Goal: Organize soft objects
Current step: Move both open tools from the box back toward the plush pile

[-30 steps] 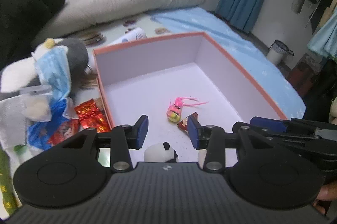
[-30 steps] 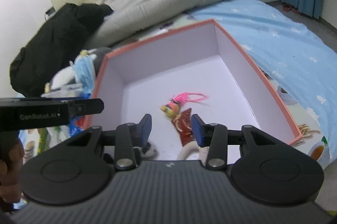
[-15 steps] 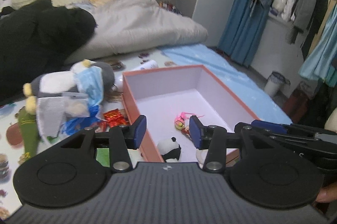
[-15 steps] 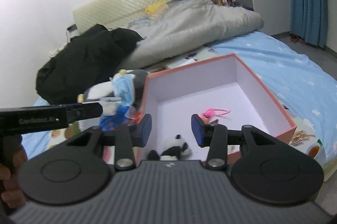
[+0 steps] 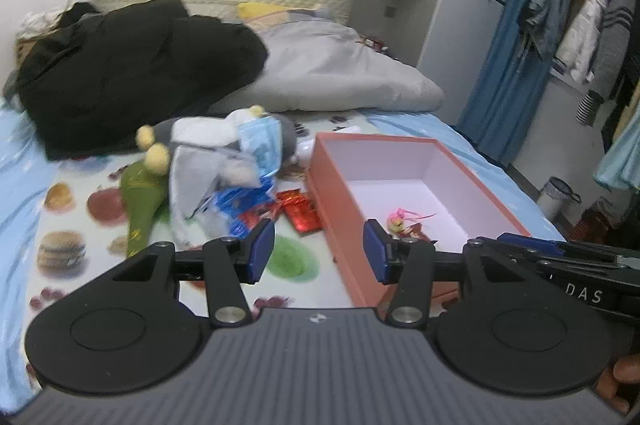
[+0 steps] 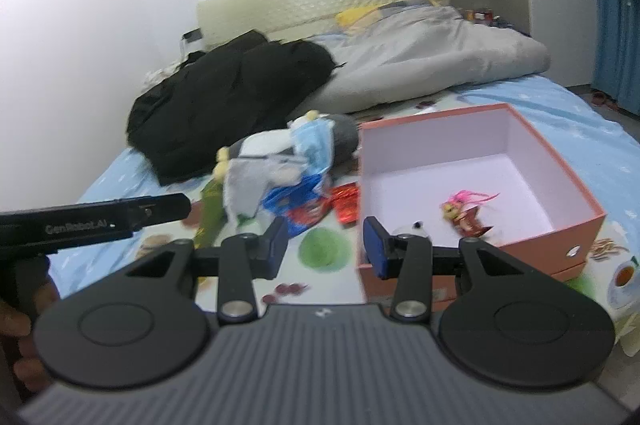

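Inside the orange box (image 6: 576,221), on its pale floor: a pink-haired doll (image 6: 460,211) and what looks like a small panda plush (image 6: 412,228). Beside the box, on the bed, a grey-and-white plush heap (image 5: 224,153). Left gripper (image 5: 319,254) just widened, empty; right gripper (image 6: 325,248) parted, empty.

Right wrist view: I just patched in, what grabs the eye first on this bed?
The orange box with its pale inside stands open on the right of the printed sheet; a pink-haired toy lies on its floor. Left of it a heap of plush toys and wrappers still lies outside. Behind the heap lie a black coat and a grey duvet.
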Demonstrator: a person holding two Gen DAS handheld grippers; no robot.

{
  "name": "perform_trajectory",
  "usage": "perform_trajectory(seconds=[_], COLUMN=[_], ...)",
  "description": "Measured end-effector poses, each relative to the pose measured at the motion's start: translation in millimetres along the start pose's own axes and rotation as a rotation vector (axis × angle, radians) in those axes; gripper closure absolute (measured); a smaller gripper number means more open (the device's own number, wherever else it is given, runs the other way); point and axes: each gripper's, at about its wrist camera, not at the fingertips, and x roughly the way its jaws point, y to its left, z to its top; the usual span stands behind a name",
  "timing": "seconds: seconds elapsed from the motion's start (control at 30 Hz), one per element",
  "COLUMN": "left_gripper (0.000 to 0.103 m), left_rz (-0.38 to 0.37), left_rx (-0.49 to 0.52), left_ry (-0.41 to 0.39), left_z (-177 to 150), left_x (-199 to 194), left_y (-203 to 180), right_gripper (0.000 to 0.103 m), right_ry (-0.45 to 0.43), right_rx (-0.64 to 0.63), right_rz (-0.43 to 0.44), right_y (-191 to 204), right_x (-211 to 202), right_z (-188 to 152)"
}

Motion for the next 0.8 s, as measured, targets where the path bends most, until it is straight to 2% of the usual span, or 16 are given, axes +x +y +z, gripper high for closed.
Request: perform_trajectory(seconds=[0.4,0.57,0.8], left_gripper=[0.048,0.047,0.047], left_rz=[0.099,0.107,0.128], left_rx=[-0.09,-0.141,-0.195], left_ry=[0.008,0.033,0.062], left_z=[-44.0,-49.9,-47.5], left_x=[-32.5,-24.4,1.3], left_y=[41.0,58.7,84.8], right_gripper=[0.058,0.058,0.058], right_ry=[0.075,0.093,0.125], right_rx=[-0.062,-0.046,-0.042], right_rz=[0.077,0.084,0.082], right_y=[52.3,60.3,62.7], right_x=[5.6,10.3,36.5], right_z=[-33.9,-41.4,-34.0])
